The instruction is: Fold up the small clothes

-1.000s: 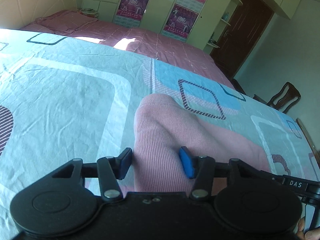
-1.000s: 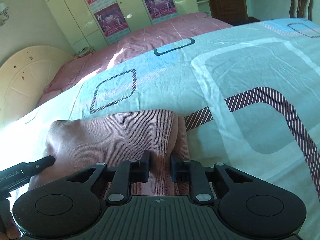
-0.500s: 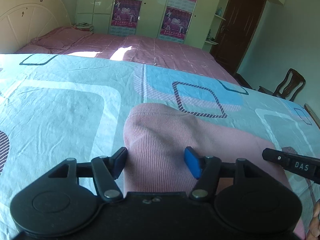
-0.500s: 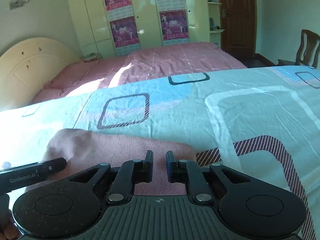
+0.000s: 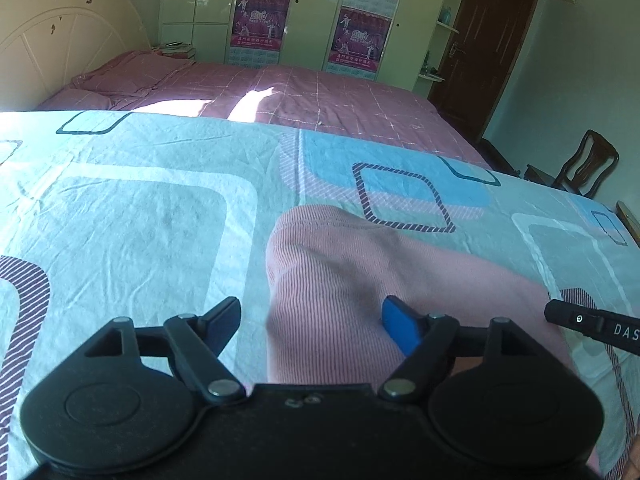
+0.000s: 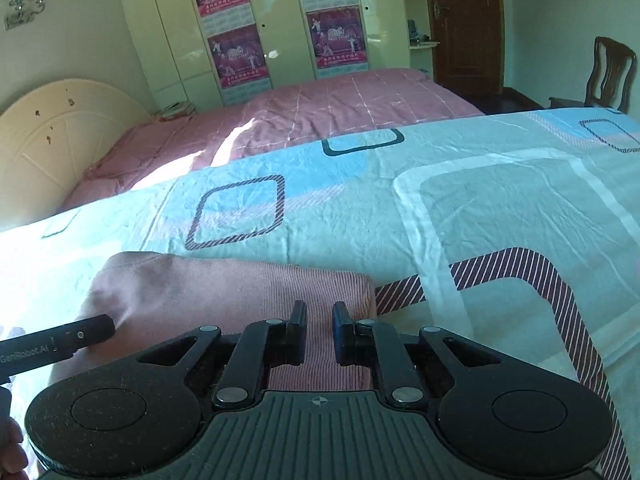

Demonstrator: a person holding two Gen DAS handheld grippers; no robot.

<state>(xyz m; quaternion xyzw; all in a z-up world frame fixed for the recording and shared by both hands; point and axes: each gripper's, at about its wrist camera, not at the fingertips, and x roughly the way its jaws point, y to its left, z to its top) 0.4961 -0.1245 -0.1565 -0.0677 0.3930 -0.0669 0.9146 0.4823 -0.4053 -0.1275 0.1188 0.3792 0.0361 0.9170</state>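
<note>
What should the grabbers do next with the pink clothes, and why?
Probably lift both away. The pink ribbed garment already lies folded in a neat block on the patterned bedsheet, and the left gripper is wide open and the right gripper slightly open, neither gripping cloth.

Folded pink ribbed knit garment [image 5: 360, 280], small, thick and soft. Lies flat on the pale blue patterned bedsheet [image 5: 140, 208], doubled over into a rough rectangle with rounded far corners. Fine lengthwise ribbing across the top layer. Far edge [image 6: 240, 268] straight and smooth; one soft crease running across the upper surface.
</note>
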